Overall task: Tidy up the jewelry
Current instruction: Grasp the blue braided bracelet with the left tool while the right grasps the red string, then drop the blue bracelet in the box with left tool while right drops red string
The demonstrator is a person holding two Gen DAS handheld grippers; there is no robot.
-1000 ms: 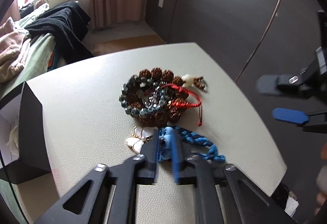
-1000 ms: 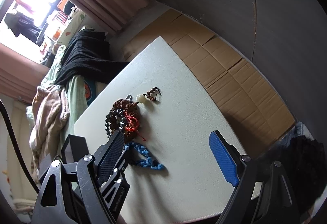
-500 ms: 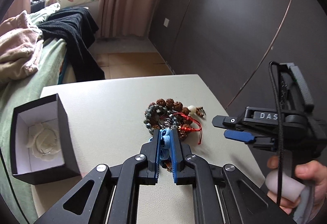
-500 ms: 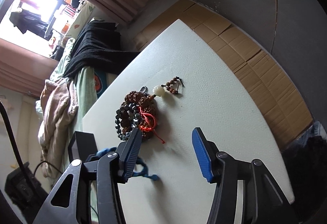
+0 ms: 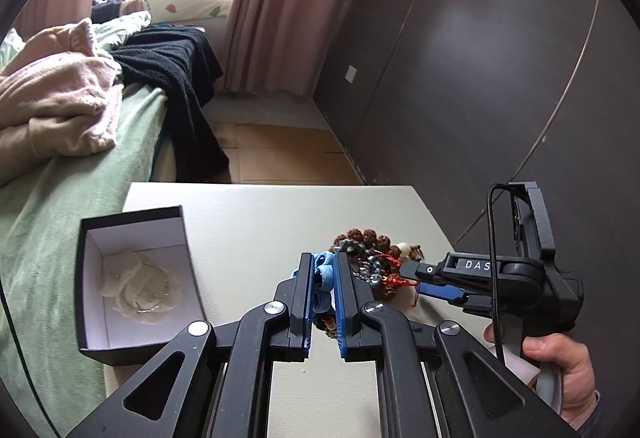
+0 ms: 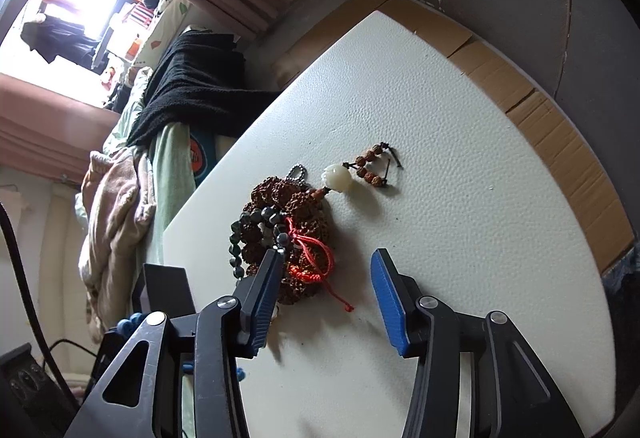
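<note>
Nearest, the left tongs (image 5: pixel 323 288) are clenched on the blue braided bracelet (image 5: pixel 322 276), lifted off the table (image 5: pixel 248 222). Next, probably carry it left into the open black box (image 5: pixel 136 278). Farther right, the right tongs (image 6: pixel 326 292), unclenched, have just been narrowing around the bead pile (image 6: pixel 288 234).

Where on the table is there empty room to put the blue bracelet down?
Bare table runs from the white bead out to the far and right edges. Another free strip lies between the black box and the bead pile. The pile is crowded, with the right gripper over it.
</note>
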